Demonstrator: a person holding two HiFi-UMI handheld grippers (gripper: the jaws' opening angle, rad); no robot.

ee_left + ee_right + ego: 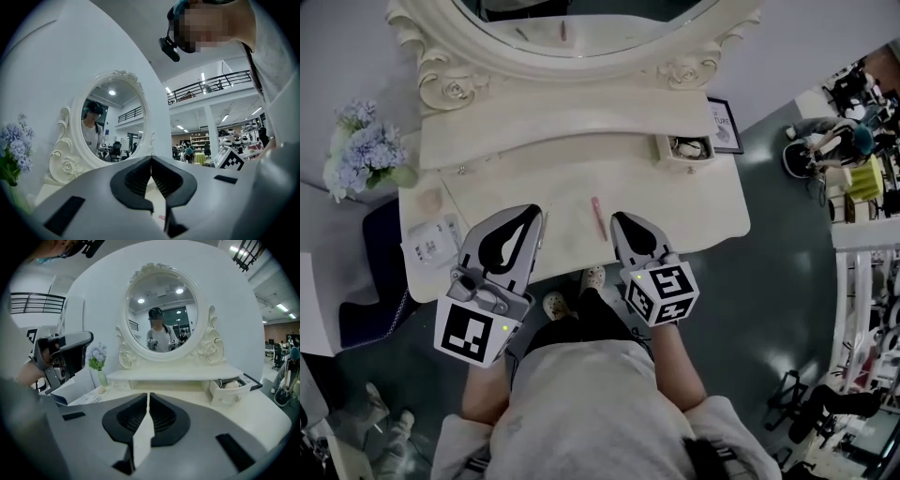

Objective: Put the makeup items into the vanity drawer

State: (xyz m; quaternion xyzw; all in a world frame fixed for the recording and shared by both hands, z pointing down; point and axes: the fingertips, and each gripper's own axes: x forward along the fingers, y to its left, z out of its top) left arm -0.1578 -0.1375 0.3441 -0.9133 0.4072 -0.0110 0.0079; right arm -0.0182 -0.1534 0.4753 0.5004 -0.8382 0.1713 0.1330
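A cream-white vanity table (712,211) with a carved oval mirror (609,33) is standing against a pale wall over a dark grey floor in the head view. A bunch of pale blue artificial flowers (364,150) is sitting at its left end. A slim pink makeup stick (597,217) is lying on the bare tabletop between the two grippers' tips, nearer the right one. The small cream drawer (686,148) at the right end of the raised shelf is standing pulled open, with a few items lying inside that are too small to tell. A printed white leaflet (431,239) is lying near the table's left edge. The left gripper (534,216) and the right gripper (622,221) are being held side by side over the table's front edge, both pointing towards the mirror. In the left gripper view, the jaws are pressing together at their tips with nothing between them, and a sliver of the pink stick is showing through the gap lower down. In the right gripper view, the jaws are sitting all but closed, only a thin slit parting them, and are gripping nothing. The open drawer is showing to their right, and the flowers are standing in a slim pale vase (102,378) to their left.
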